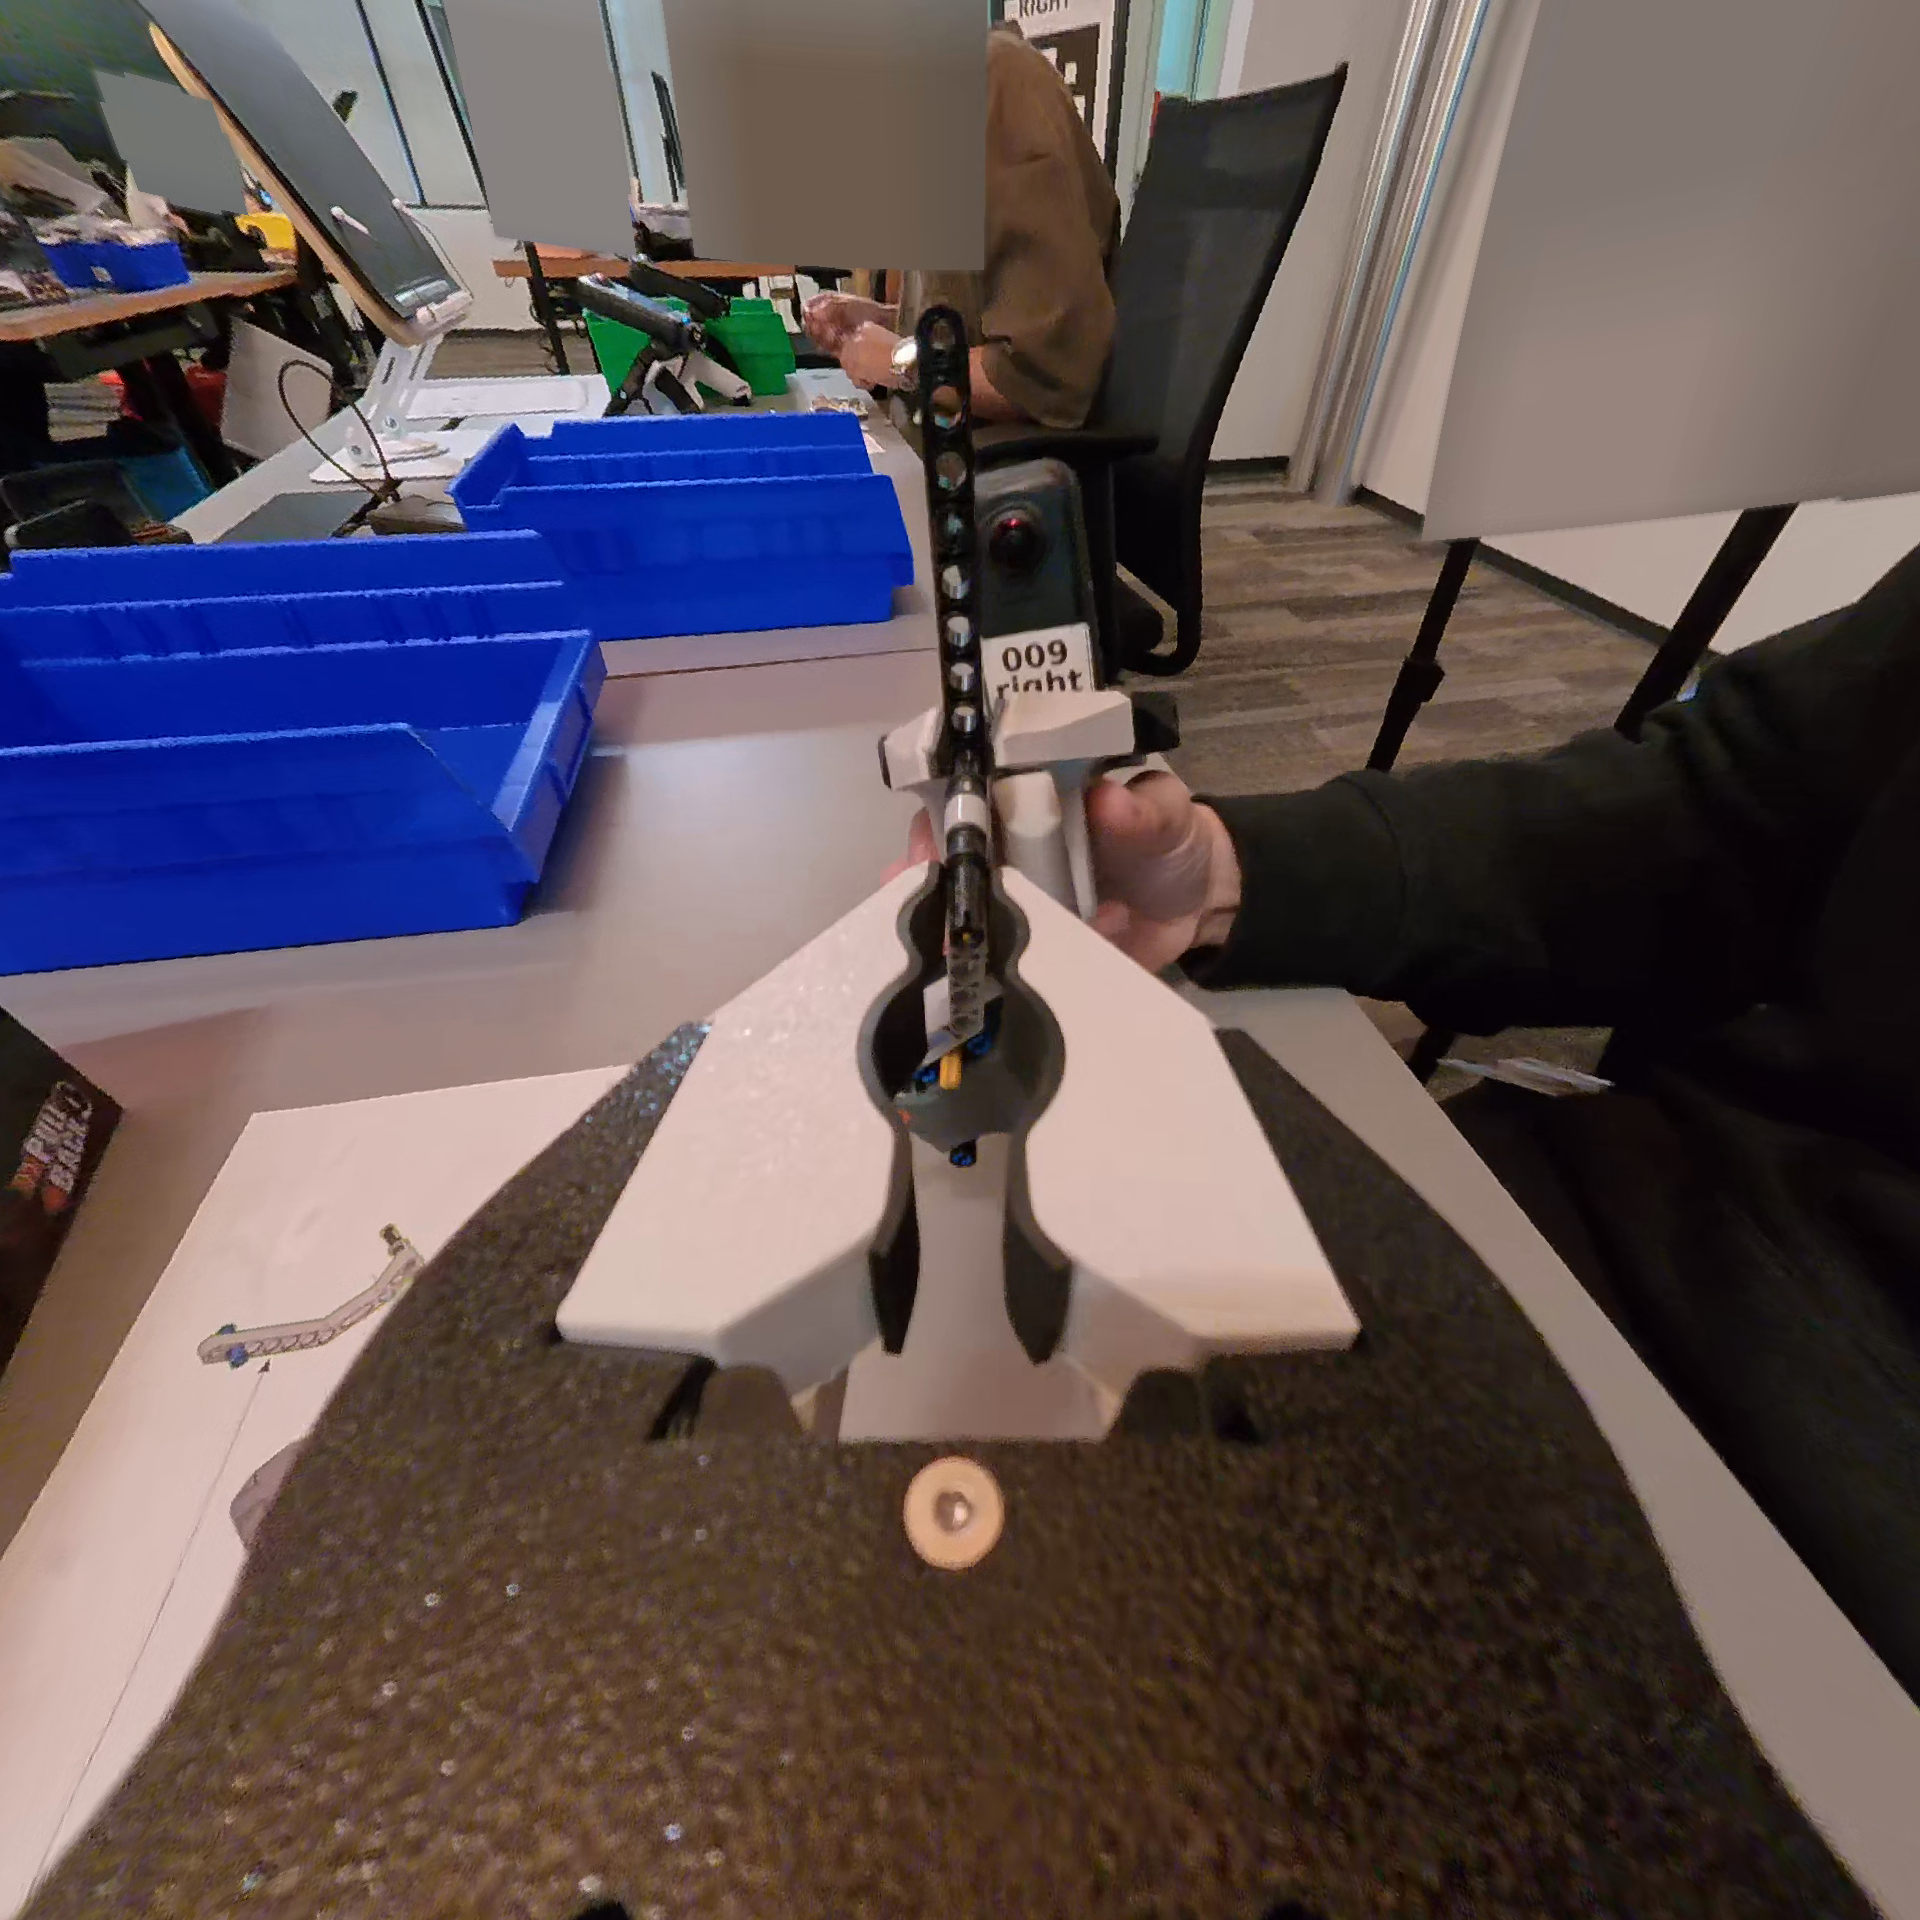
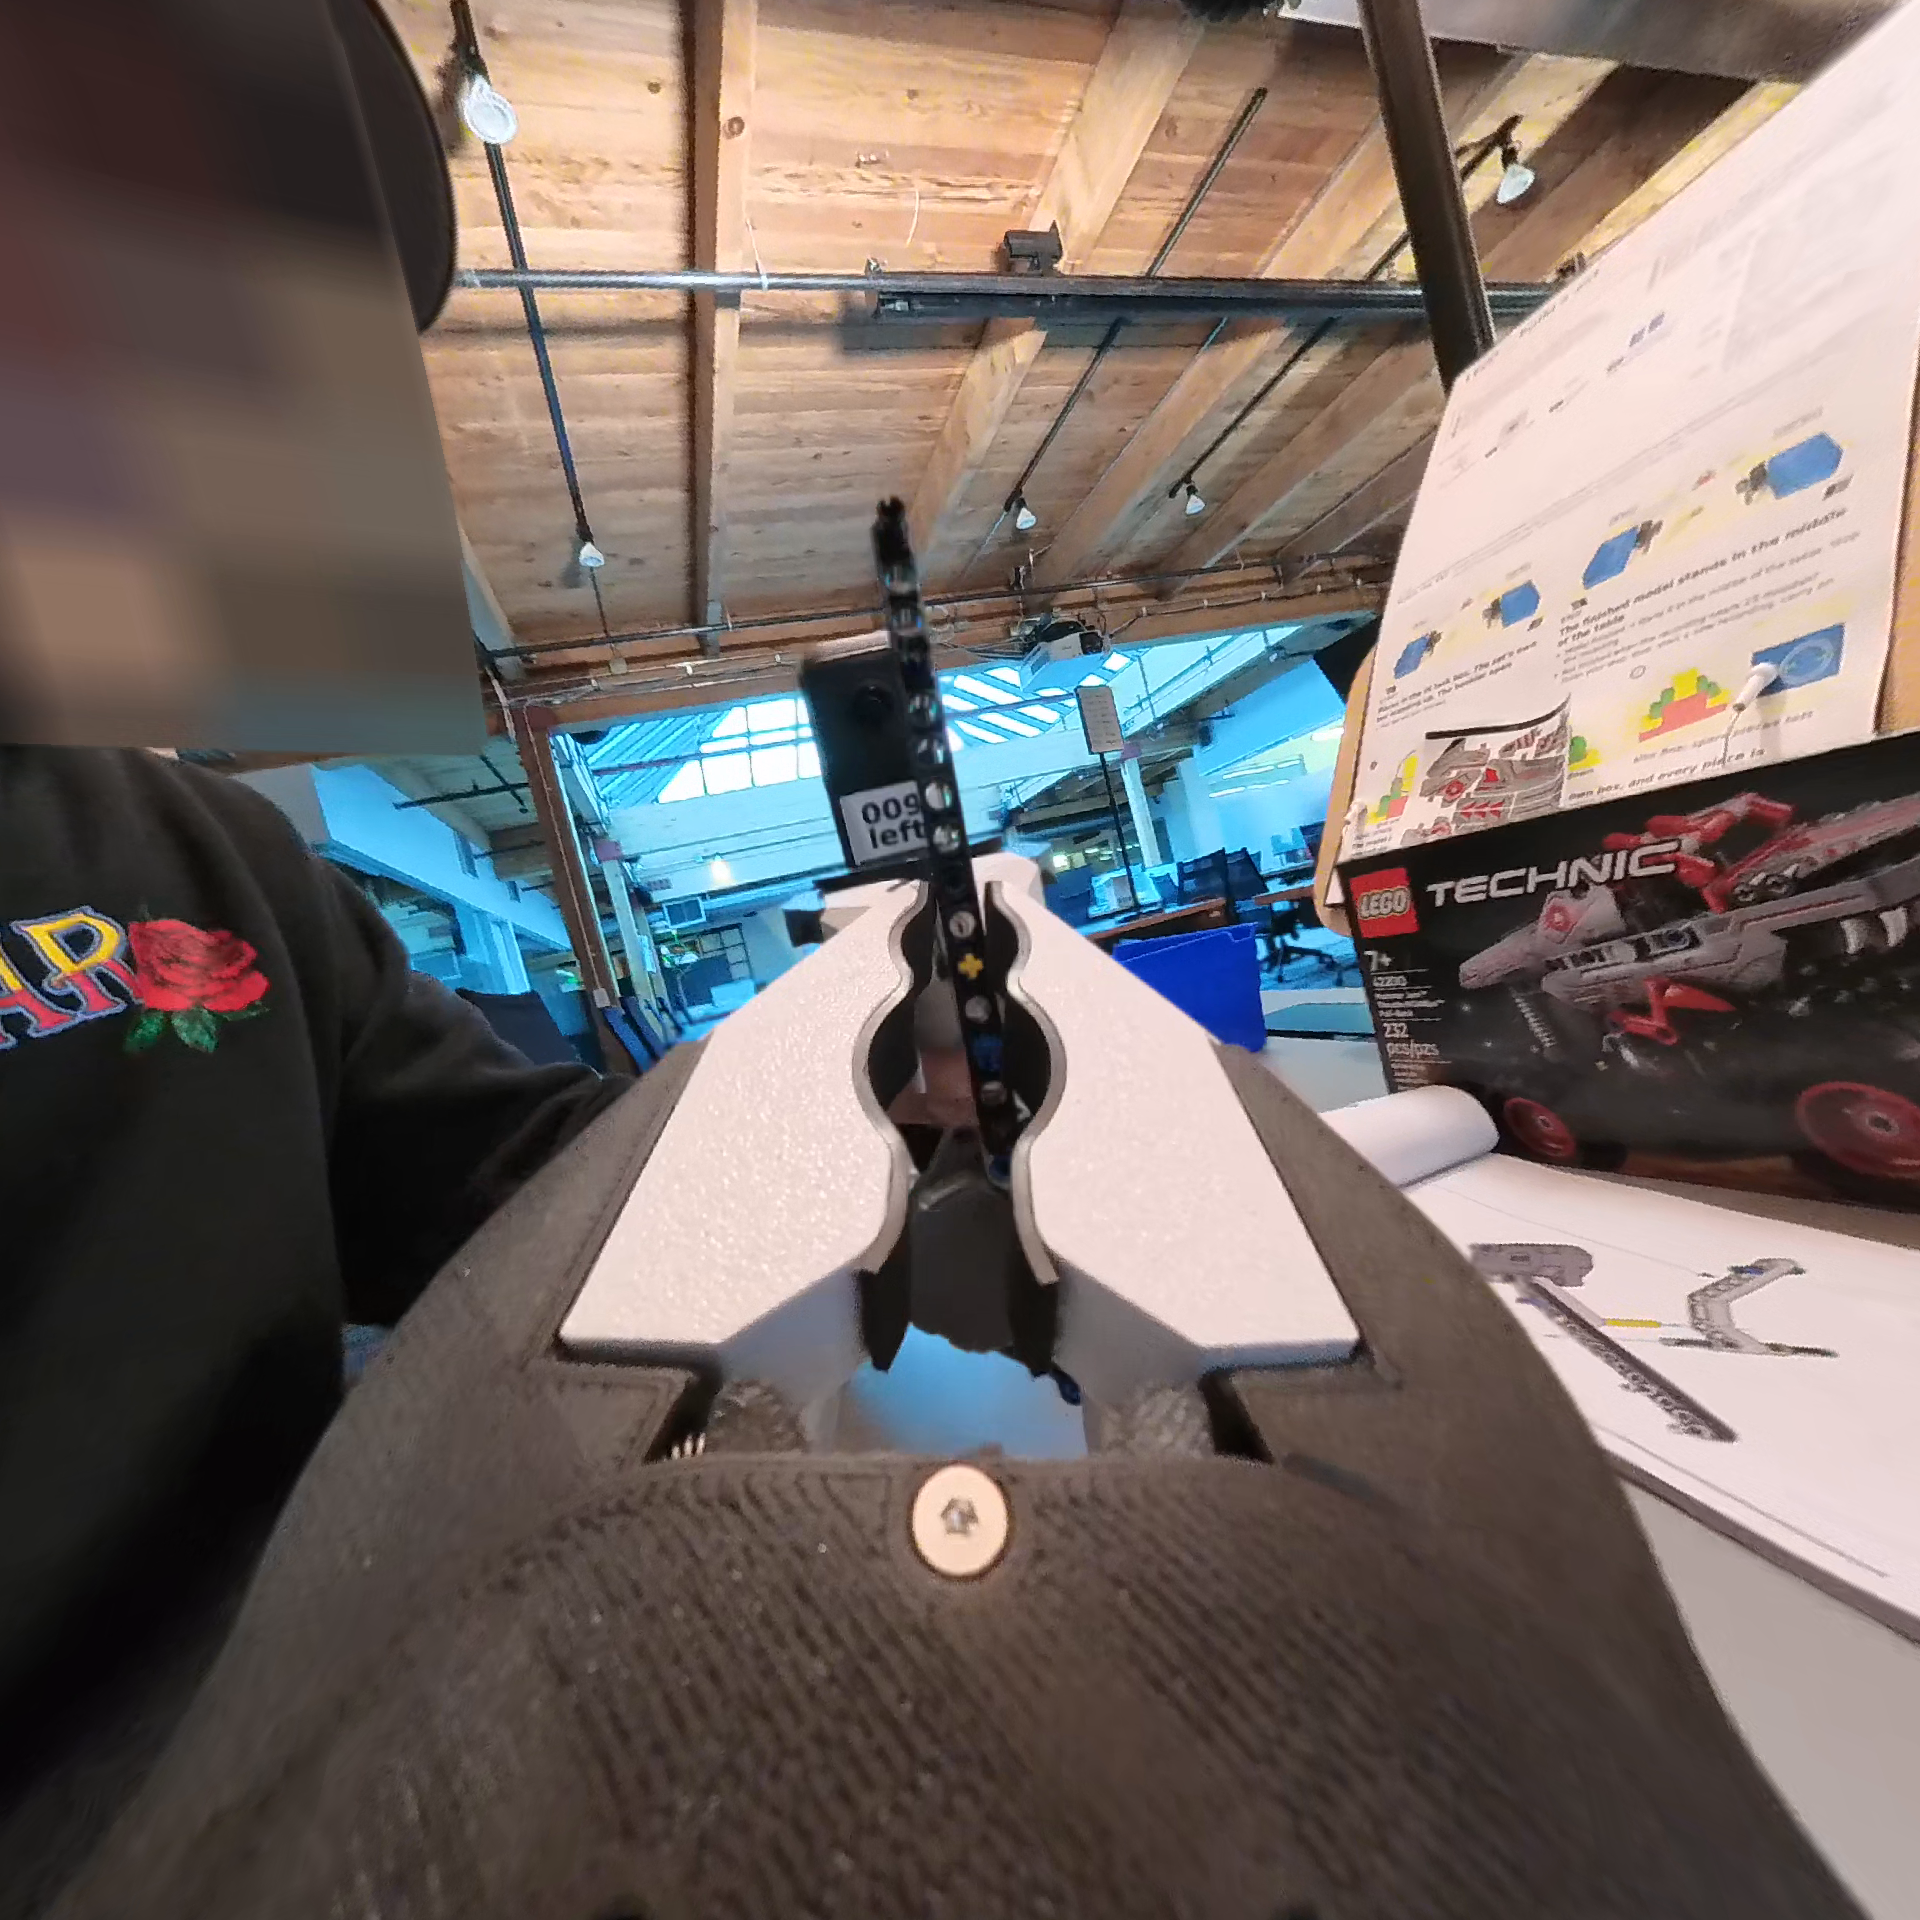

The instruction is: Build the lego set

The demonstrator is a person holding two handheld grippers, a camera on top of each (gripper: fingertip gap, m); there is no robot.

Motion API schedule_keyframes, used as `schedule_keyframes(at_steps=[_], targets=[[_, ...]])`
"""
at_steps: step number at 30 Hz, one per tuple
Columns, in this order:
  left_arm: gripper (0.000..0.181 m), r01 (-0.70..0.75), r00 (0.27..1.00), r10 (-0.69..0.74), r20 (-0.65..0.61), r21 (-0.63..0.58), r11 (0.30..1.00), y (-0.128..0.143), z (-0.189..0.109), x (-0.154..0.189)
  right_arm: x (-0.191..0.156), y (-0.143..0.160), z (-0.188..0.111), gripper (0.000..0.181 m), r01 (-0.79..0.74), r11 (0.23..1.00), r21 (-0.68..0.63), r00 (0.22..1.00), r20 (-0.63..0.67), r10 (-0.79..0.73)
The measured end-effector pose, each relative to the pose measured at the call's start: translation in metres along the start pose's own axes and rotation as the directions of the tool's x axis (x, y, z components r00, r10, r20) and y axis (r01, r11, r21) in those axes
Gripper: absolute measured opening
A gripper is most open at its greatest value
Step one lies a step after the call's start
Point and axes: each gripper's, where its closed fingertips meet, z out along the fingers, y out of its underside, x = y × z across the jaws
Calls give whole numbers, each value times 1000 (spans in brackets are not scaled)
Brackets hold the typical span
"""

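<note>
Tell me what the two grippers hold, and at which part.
Both are shut on the black holed beam assembly, near its lower end; the long upper part stands free above the fingers.

Both grippers point at each other mid-frame, jaws pinched nearly together. Left gripper [image 1: 961, 935] sits centre frame, right gripper [image 2: 956, 966] too. A hand [image 1: 1153, 873] in a black sleeve grips the right one's handle.

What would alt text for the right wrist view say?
A white two-fingered claw is closed on a long black holed Lego beam pointing up toward a wooden ceiling. A Lego box and printed instructions sit at right.
</note>
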Motion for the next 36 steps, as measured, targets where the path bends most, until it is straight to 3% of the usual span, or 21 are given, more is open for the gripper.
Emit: schedule_keyframes(at_steps=[7, 13, 22, 28, 36], targets=[[5, 16, 999, -20, -50, -77, 997, 14, 0, 3, -2, 10, -8, 5, 134, 982, -131, 991, 7, -134], [5, 17, 996, -25, -89, -89, 996, 23, 0, 5, -2, 18, -7, 4, 131, 970, -204, 991, 21, -129], [5, -2, 993, -15, -113, -151, 989, 46, 6, 5, 3, 43, -19, 5, 154, 872, -465, 986, 23, -162], [10, -34, 996, 24, -80, -121, 992, 47, 9, 2, 10, 43, -23, 4, 126, 870, -476, 988, -21, -154], [5, -21, 998, 16, -54, -86, 996, 41, 11, -1, 11, 46, -23, 5, 124, 860, -494, 987, -28, -158]])
